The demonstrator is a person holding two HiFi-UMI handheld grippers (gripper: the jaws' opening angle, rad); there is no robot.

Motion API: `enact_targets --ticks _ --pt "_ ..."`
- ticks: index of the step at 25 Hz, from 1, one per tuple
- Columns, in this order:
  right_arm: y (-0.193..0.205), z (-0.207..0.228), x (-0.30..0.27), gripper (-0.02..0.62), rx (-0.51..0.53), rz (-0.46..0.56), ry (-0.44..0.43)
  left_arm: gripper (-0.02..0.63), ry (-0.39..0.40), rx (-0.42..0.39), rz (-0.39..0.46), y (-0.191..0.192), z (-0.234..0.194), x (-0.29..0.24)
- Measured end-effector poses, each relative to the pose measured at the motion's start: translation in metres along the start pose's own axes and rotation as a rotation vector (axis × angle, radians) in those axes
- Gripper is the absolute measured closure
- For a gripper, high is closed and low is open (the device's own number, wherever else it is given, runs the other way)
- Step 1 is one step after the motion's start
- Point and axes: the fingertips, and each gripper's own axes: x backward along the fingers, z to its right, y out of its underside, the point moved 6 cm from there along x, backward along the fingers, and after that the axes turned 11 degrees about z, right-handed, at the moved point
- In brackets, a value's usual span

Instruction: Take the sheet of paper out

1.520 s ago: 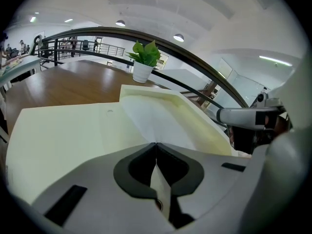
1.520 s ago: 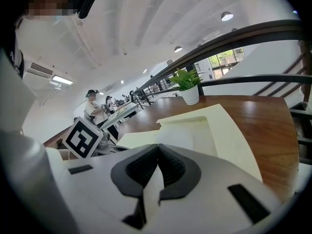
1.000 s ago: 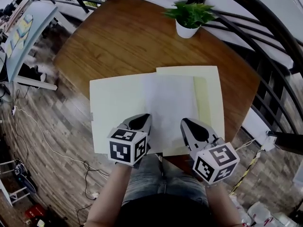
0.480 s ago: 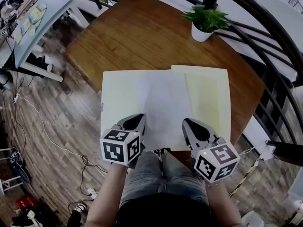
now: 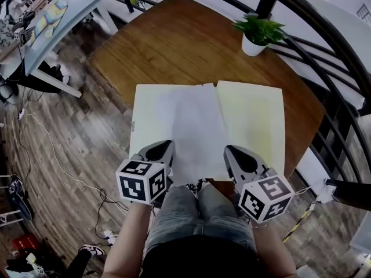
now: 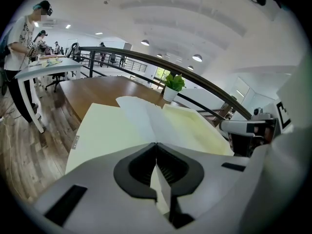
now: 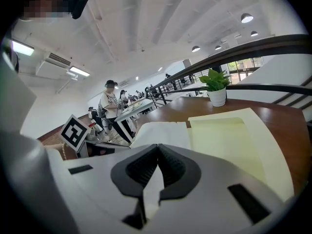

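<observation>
Your left gripper (image 5: pixel 164 149) and right gripper (image 5: pixel 236 153): jaws both clamped on white paper sheet (image 5: pixel 194 126), 6 o'clock edge, over open pale-yellow card folder (image 5: pixel 255 120).

A white rectangular sheet of paper (image 5: pixel 194 129) lies across the middle of an open pale yellow paper folder (image 5: pixel 258 120) on the brown wooden tabletop (image 5: pixel 174 45), its near edge pinched by the left gripper (image 5: pixel 165 146) and right gripper (image 5: pixel 231 151)
</observation>
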Motion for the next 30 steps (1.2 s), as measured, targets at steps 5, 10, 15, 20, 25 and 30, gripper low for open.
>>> enact_targets --ticks 5,10,15,20,25,30 --pt "-0.002 -0.006 0.002 0.569 0.014 0.015 0.006 0.586 0.003 -0.003 0.042 -0.009 -0.001 0.016" --pt "-0.007 -0.008 0.007 0.569 0.029 0.035 0.011 0.586 0.030 -0.033 0.081 -0.022 0.009 0.023" --pt "-0.018 -0.008 0.013 0.569 0.046 0.068 0.021 0.586 0.059 -0.055 0.124 -0.035 0.022 0.031" --pt "-0.026 -0.013 0.021 0.569 0.055 0.098 0.027 0.586 0.089 -0.082 0.170 -0.050 0.036 0.040" --pt "-0.040 -0.013 0.023 0.569 0.067 0.136 0.033 0.586 0.115 -0.108 0.214 -0.069 0.047 0.043" --pt "-0.055 -0.012 0.022 0.569 0.074 0.176 0.029 0.586 0.162 -0.134 0.250 -0.085 0.060 0.041"
